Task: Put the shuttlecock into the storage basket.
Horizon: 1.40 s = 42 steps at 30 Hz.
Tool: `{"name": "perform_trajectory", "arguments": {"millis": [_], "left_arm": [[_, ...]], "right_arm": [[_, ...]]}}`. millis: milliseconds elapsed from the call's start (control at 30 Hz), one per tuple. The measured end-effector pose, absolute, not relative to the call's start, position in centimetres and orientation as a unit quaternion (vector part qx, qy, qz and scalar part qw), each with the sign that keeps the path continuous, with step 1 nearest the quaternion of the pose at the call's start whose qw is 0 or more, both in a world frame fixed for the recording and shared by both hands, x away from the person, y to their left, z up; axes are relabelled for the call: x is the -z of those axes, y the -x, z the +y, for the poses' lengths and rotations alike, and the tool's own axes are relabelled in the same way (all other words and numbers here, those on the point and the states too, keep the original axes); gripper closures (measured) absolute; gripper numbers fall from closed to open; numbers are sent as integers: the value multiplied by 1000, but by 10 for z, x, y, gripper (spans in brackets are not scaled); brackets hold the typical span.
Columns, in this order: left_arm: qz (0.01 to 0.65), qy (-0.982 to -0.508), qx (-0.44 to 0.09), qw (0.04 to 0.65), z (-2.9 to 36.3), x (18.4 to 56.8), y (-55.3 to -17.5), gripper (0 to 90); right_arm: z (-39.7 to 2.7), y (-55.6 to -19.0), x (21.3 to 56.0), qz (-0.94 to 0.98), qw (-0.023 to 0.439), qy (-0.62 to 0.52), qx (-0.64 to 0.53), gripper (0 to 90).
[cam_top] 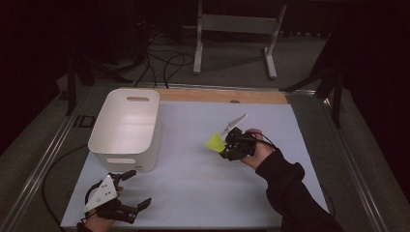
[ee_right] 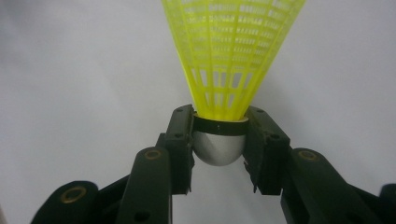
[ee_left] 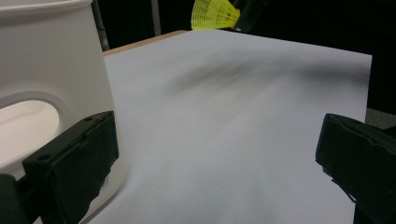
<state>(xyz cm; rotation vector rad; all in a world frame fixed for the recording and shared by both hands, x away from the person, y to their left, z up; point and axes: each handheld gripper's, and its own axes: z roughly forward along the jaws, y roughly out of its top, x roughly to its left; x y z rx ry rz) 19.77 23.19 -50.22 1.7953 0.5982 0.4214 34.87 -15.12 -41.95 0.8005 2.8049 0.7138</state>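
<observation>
Dark curtains and a black floor strewn with cables surround the work area, where a white-legged stand (cam_top: 235, 29) rises behind the table. Pale sheeting covers the table (cam_top: 193, 183), and a strip of bare wood (cam_top: 222, 95) shows along its far edge.

On the left part of the sheet stands a white plastic bin (cam_top: 126, 128) with rounded corners and slot handles in its end walls; from above, its inside looks bare. In the left gripper view its near wall and one handle slot fill the left side of the picture.

The right gripper (cam_top: 223, 145) is held above the middle-right of the sheet by a hand in a dark sleeve (cam_top: 290, 188). Its jaws are pinched on a yellow shuttlecock (ee_right: 229, 60): in the right gripper view the two black pads press on either side of the silver rounded cap and its black band, while the yellow mesh skirt fans out away from the jaws. From above, the skirt points left, toward the bin but well apart from it, and the shuttlecock hangs clear of the sheet.

The left gripper (cam_top: 138, 191) sits low at the near-left corner of the table, just in front of the bin. Its jaws are spread wide with nothing between them, and the grey three-cornered plate faces upward.
</observation>
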Motion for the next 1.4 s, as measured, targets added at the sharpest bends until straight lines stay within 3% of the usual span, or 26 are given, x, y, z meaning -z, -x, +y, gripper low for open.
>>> {"name": "perform_trajectory", "arguments": {"millis": [1400], "left_arm": [[253, -762, -175, 570, 233, 502, -198, 0]], "right_arm": [[-88, -348, 366, 957, 71, -124, -252, 648]]}}
